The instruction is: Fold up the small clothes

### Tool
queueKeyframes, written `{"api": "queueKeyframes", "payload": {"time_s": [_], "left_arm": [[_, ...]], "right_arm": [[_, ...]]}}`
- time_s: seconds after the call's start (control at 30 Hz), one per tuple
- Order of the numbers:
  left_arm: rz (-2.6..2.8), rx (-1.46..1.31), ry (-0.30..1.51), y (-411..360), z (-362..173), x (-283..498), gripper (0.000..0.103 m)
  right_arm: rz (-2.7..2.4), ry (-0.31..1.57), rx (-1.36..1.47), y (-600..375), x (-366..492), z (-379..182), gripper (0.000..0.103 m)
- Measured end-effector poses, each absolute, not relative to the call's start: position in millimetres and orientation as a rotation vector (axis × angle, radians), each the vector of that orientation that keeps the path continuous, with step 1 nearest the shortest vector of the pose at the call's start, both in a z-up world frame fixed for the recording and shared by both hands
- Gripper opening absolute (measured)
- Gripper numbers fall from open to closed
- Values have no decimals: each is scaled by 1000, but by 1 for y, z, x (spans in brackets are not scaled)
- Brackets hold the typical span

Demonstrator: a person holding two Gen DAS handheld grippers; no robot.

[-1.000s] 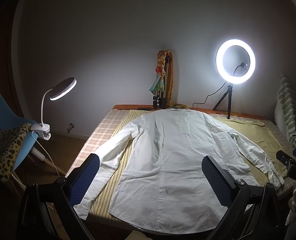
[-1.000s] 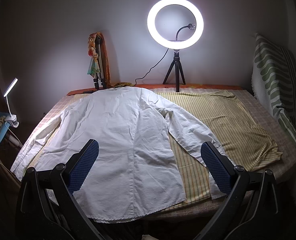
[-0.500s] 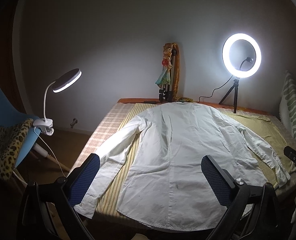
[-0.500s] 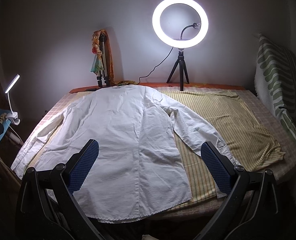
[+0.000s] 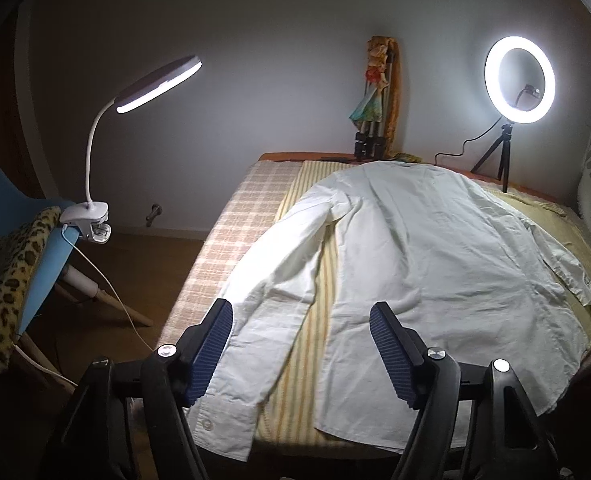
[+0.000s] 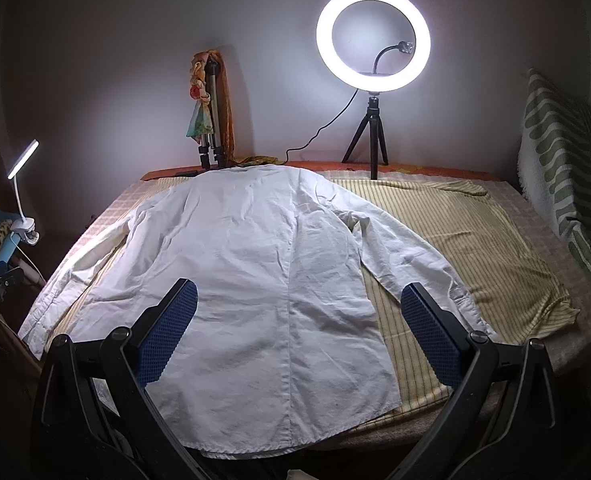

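Note:
A white long-sleeved shirt point(image 5: 435, 260) point(image 6: 263, 260) lies spread flat, back up, on the bed, collar toward the wall. Its left sleeve point(image 5: 263, 300) runs down toward the near bed edge and ends in a buttoned cuff point(image 5: 223, 420). My left gripper point(image 5: 301, 332) hovers over this sleeve, which lies between and below its fingers. Its jaws are closing, and the blue pads point(image 5: 215, 344) do not press on the cloth. My right gripper point(image 6: 299, 320) stands open above the shirt's lower body, with one finger over the right sleeve point(image 6: 415, 264).
Under the shirt are a yellow striped cloth point(image 6: 475, 240) and a checked bed cover point(image 5: 235, 232). A lit ring light point(image 6: 373, 38) and a folded tripod point(image 6: 211, 120) stand at the wall. A clip lamp point(image 5: 155, 84) sits on a blue chair point(image 5: 43, 264). A green-striped blanket point(image 6: 563, 168) is on the right.
The left gripper has swung left and down, from over the shirt's body to over the left sleeve, and its jaws have narrowed. The right gripper has barely moved.

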State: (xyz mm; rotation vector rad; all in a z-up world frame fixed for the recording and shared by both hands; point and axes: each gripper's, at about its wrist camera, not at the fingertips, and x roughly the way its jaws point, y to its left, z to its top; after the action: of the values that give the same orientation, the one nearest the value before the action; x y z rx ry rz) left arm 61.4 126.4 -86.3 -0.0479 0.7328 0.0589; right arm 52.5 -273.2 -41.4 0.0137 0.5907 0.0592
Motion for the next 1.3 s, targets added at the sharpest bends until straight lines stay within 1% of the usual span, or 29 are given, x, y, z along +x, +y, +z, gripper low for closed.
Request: {"api": "queueKeyframes", "payload": {"time_s": [0.03, 0.13, 0.2, 0.27, 0.33, 0.47, 0.63, 0.7, 0.73, 0.77, 0.83, 0.97, 1.0, 1.07, 1.3], "left_arm": [[62, -66, 742, 136, -92, 66, 68], [47, -150, 781, 171, -110, 82, 65], [25, -198, 822, 192, -126, 94, 65], [22, -227, 852, 207, -140, 102, 60], [14, -272, 883, 222, -155, 112, 58], [-11, -339, 913, 239, -176, 126, 58], [-15, -336, 943, 242, -194, 141, 57], [-21, -322, 948, 240, -197, 146, 52], [-18, -314, 952, 240, -199, 148, 48], [-17, -309, 954, 238, -200, 151, 42], [-13, -296, 952, 237, -204, 155, 35], [-14, -308, 910, 235, -203, 156, 6], [-24, -316, 895, 235, -202, 156, 3], [-26, -316, 866, 233, -199, 153, 1], [-30, -308, 764, 217, -170, 142, 0]], "right_arm": [[83, 581, 34, -272, 54, -43, 103], [153, 565, 111, -267, 62, -49, 103], [175, 583, 145, -265, 67, -53, 103], [181, 616, 150, -262, 72, -60, 103], [182, 658, 134, -261, 76, -68, 103], [188, 694, 128, -253, 79, -76, 103], [191, 751, 108, -251, 82, -83, 103], [192, 759, 102, -250, 83, -84, 103], [193, 761, 100, -249, 83, -84, 103], [194, 765, 98, -249, 83, -85, 103], [195, 769, 95, -247, 83, -86, 103], [198, 775, 78, -244, 81, -88, 103], [198, 774, 73, -244, 80, -88, 103], [199, 771, 65, -243, 78, -87, 103], [227, 776, 84, -245, 71, -86, 103]]}}
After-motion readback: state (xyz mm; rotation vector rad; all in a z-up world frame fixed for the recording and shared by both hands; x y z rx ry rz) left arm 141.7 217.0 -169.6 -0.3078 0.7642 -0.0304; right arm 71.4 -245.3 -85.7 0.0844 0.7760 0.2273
